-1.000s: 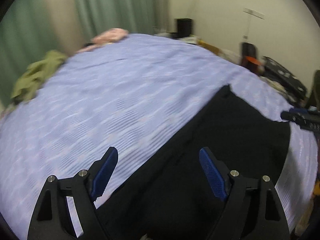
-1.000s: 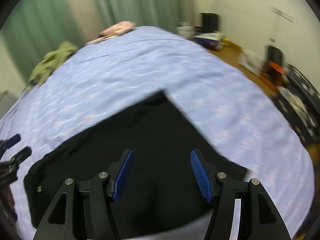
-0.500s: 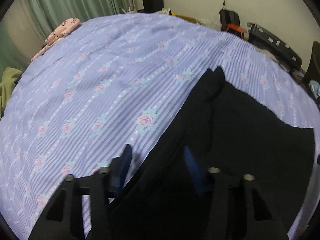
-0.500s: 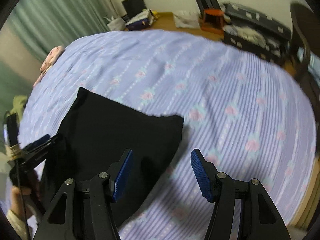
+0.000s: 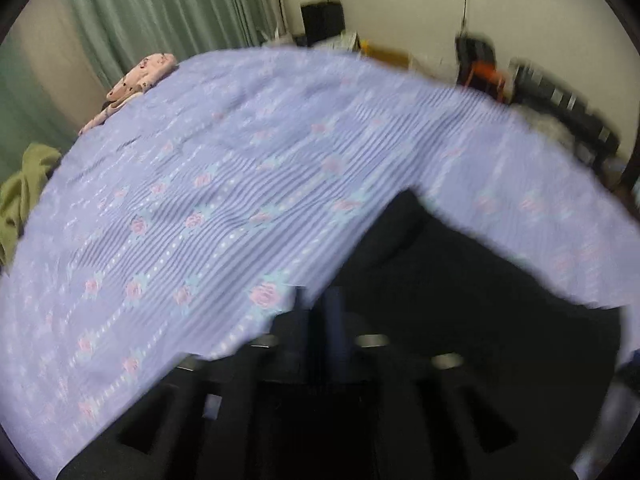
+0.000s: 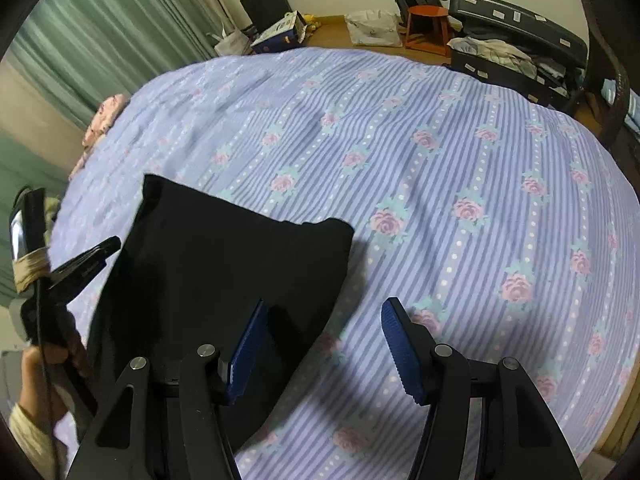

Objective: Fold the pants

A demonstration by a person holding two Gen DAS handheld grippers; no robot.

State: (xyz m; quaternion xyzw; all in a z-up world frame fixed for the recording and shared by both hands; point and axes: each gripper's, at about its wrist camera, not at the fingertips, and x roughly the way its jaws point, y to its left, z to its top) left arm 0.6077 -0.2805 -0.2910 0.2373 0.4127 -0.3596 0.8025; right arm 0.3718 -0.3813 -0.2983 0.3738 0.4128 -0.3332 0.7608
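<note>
The black pants point(image 6: 224, 264) lie folded flat on a lilac floral bedspread point(image 6: 440, 168). In the left wrist view the pants point(image 5: 460, 304) fill the lower right. My left gripper point(image 5: 320, 312) is shut on the near left edge of the pants; it also shows at the left of the right wrist view point(image 6: 86, 258). My right gripper point(image 6: 320, 344) is open, low over the pants' right edge, with its left finger over the cloth and its right finger over the bedspread.
A pink garment point(image 5: 138, 80) and a green garment point(image 5: 20, 196) lie at the bed's far left edge. Green curtains hang behind. An orange stool point(image 6: 426, 24), an open suitcase point(image 6: 516, 44) and bags stand on the floor beyond the bed.
My left gripper has closed from wide open onto the pants' edge. My right gripper has swung right and lower, from over the pants' middle to their right edge, staying open.
</note>
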